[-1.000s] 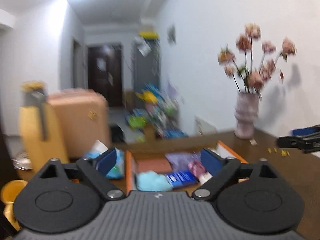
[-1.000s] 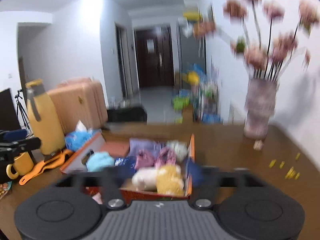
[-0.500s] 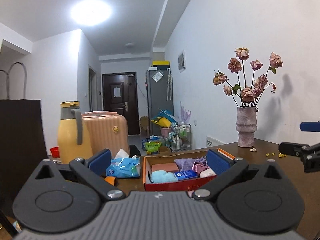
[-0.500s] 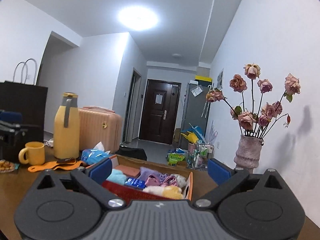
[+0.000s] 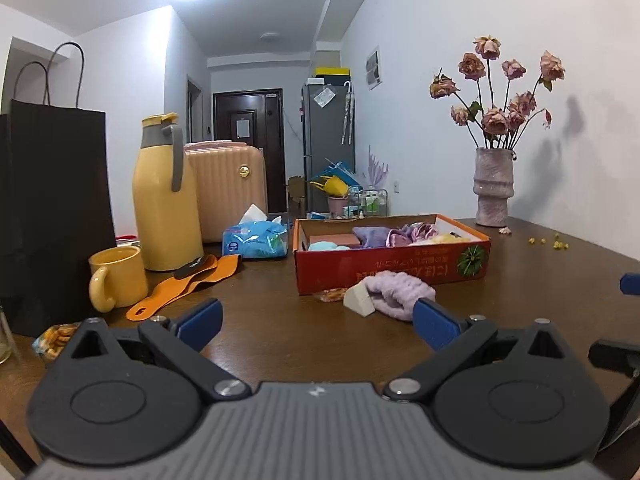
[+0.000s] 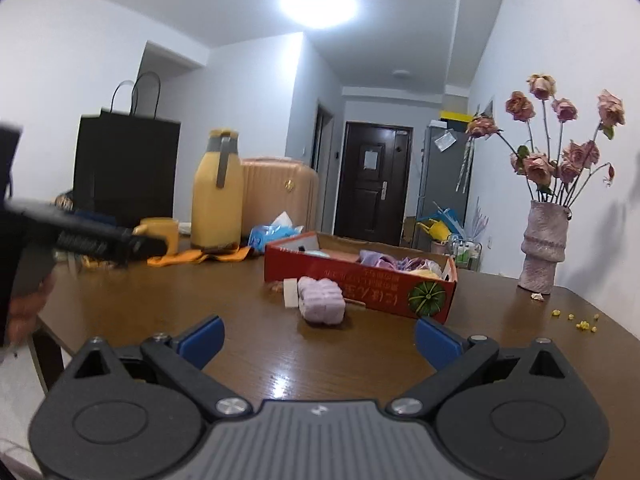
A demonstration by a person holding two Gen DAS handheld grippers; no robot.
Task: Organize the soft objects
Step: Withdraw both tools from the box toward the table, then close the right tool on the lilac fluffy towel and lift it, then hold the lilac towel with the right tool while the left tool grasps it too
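Observation:
A red cardboard box (image 5: 394, 268) (image 6: 360, 280) sits on the brown table and holds several soft items in purple, pink, blue and yellow. In front of it lie a fluffy purple cloth (image 5: 400, 292) (image 6: 322, 300) and a pale wedge-shaped sponge (image 5: 359, 304) (image 6: 291, 294). My left gripper (image 5: 316, 322) is open and empty, low over the table, short of the cloth. My right gripper (image 6: 318, 336) is open and empty, also short of the cloth. The left gripper also shows at the left of the right wrist view (image 6: 92, 240).
At the left stand a black paper bag (image 5: 52, 208), a yellow flask (image 5: 164, 200), a yellow mug (image 5: 116, 282), orange utensils (image 5: 188, 284) and a blue tissue pack (image 5: 256, 240). A vase of dried roses (image 5: 492, 188) stands at the right rear. A snack packet (image 5: 52, 336) lies near the left gripper.
Both grippers have pulled back from the box and dropped low over the table. The purple cloth and the sponge in front of the box have come into view.

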